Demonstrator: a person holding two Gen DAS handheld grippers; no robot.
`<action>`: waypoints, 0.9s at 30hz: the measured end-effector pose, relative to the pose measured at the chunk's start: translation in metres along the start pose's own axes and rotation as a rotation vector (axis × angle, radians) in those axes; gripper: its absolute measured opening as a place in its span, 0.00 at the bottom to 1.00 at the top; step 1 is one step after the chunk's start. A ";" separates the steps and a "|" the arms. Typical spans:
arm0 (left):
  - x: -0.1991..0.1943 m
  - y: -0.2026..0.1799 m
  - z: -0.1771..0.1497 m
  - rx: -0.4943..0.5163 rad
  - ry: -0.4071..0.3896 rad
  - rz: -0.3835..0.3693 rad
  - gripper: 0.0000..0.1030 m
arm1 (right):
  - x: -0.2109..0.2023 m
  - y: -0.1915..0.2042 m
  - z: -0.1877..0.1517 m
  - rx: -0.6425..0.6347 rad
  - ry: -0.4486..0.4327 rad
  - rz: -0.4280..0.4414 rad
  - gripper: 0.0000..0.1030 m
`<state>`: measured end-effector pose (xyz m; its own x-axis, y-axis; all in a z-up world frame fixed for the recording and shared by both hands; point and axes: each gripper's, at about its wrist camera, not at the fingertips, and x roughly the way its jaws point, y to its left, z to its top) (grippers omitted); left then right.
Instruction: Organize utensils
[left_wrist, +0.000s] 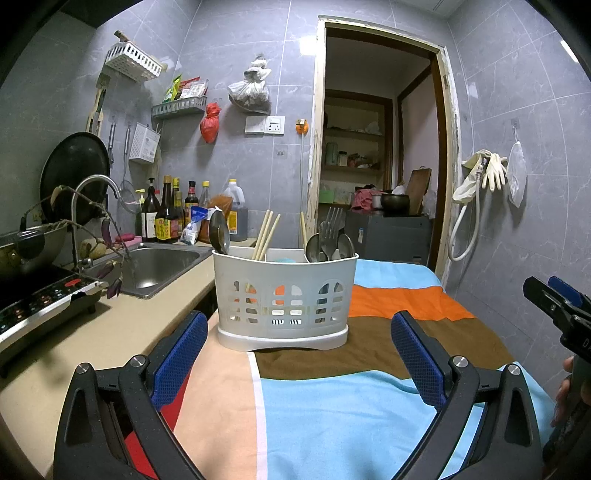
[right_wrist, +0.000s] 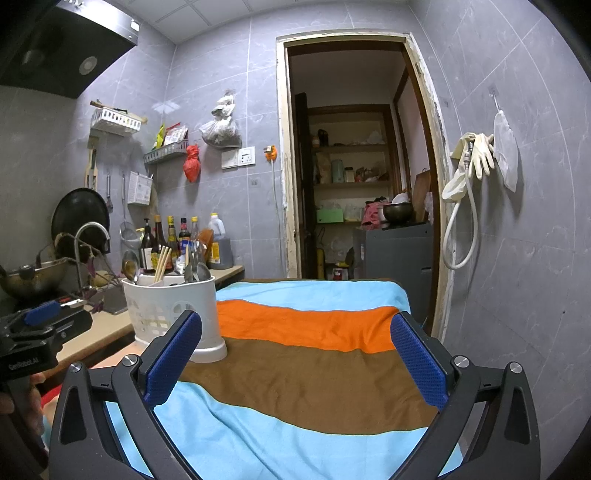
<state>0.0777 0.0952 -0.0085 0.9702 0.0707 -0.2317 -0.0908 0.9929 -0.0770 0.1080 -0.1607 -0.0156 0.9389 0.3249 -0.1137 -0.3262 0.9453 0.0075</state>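
utensil caddy (left_wrist: 282, 299) ahead of left gripper (left_wrist: 295, 354), jaws spread

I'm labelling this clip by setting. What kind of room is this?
Most likely a small home kitchen: a steel sink with a faucet, sauce bottles lined along the tiled wall, and a white utensil caddy holding chopsticks, spoons and forks on a striped cloth.

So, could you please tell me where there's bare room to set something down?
Free: the striped cloth right of the white slotted utensil caddy, between both open grippers. Crowded: the beige counter by the steel sink and bottles.
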 end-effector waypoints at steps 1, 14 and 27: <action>0.000 0.000 0.001 0.000 0.000 -0.001 0.95 | 0.000 0.001 -0.001 0.000 0.000 0.000 1.00; 0.009 0.010 -0.012 -0.072 0.074 -0.034 0.94 | -0.005 0.015 -0.007 0.010 0.009 0.016 1.00; 0.005 0.007 -0.008 -0.069 0.086 -0.004 0.95 | -0.011 0.026 -0.011 0.013 0.017 0.019 1.00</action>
